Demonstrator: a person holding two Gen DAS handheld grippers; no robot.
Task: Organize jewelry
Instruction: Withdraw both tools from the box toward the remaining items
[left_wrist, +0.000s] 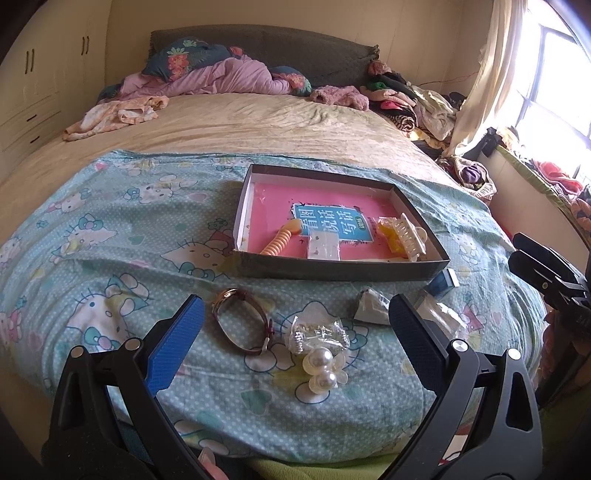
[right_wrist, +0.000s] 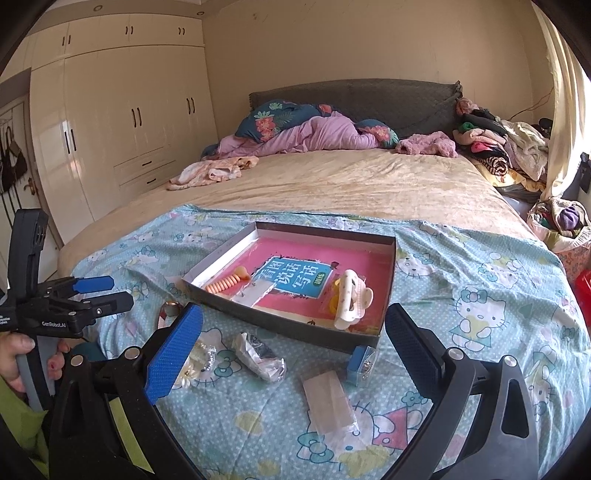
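The pearl clip (left_wrist: 325, 369) lies on the cat-print sheet (left_wrist: 110, 221) right between the wide-spread fingers of the left gripper (left_wrist: 295, 332), and nothing is gripped. It looks light, hard and glossy, so those round beads would likely skid out of a pinch (better to close across the flat petal base). Touching it on the far side is a crinkly clear packet (left_wrist: 317, 334) of small silver pieces: featherweight, slippery film, best taken by an edge. Just to the left sits the watch (left_wrist: 242, 321), its strap a springy loop; the strap side seems the safest hold.

Over to the right gripper (right_wrist: 293, 341), equally agape and empty, hovering above a flat clear sachet (right_wrist: 328, 402), a crumpled packet (right_wrist: 260, 356) and a small blue box (right_wrist: 360, 363) leaning at the tray's near wall.

The shallow dark tray (left_wrist: 436, 267) beyond holds a coiled orange hair tie (left_wrist: 279, 242), a cream claw clip (left_wrist: 410, 236) and an earring card (left_wrist: 323, 245). Its pink liner carries large Chinese characters, too distorted for me to read with confidence. The left gripper's body, in the right wrist view, reads "GenRobot.AI".
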